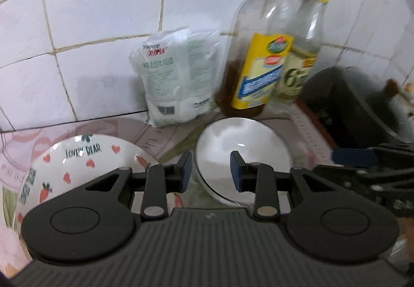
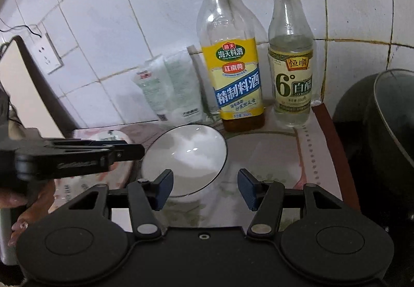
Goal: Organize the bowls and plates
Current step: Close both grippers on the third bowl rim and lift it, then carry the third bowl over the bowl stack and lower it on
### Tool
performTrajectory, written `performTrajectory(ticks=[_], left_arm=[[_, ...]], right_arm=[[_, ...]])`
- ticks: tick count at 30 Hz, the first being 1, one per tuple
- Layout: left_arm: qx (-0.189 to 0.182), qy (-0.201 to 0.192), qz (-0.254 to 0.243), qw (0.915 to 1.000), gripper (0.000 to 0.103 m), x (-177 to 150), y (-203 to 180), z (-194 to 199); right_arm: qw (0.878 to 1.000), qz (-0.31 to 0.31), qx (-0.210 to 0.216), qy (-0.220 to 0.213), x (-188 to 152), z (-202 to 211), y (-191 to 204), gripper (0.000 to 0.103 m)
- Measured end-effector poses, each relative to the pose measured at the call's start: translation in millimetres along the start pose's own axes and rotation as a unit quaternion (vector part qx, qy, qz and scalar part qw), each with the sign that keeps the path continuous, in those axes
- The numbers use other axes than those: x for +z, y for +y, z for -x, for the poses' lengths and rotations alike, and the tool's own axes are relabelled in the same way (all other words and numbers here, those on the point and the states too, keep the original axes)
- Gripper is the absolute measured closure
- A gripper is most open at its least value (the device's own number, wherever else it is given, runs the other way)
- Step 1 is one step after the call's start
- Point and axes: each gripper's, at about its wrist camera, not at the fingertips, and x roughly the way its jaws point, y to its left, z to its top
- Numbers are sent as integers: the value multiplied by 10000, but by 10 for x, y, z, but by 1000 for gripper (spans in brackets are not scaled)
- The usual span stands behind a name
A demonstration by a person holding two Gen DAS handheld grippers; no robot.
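A plain white bowl with a dark rim stands on the patterned counter cloth; it also shows in the right wrist view. A white plate with red hearts and "LOVELY BEAR" lettering lies to its left. My left gripper is open, its fingers on either side of the bowl's near left rim, holding nothing. My right gripper is open and empty, just in front and right of the bowl. The left gripper also shows from the side in the right wrist view, above the plate.
Against the tiled wall stand a yellow-labelled cooking wine bottle, a white vinegar bottle and a white salt bag. A dark wok sits at the right. A wall socket is at the left.
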Motion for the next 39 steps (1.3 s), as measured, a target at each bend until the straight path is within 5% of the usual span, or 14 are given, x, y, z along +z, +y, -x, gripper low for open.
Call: performTrajectory(ticks=[6, 8, 10, 17, 28, 39], left_arm=[[44, 204, -5, 9998, 74, 20, 97, -346], [-18, 233, -83, 9997, 83, 16, 102, -396], [-28, 318, -283, 9991, 92, 3, 69, -437], [-138, 381, -99, 9991, 94, -28, 156, -512], [-196, 462, 249, 9984, 94, -12, 166, -467], [-292, -21, 406, 9987, 94, 39, 90, 196]], right_arm=[[9997, -206, 125, 100, 75, -228, -115, 42], [9994, -258, 162, 146, 87, -315, -142, 42], [9993, -228, 170, 250, 85, -402, -134, 61], [9988, -280, 87, 395, 36, -580, -164, 78], [9968, -683, 86, 399, 5, -627, -245, 83], [9974, -628, 305, -189, 109, -7, -6, 84]])
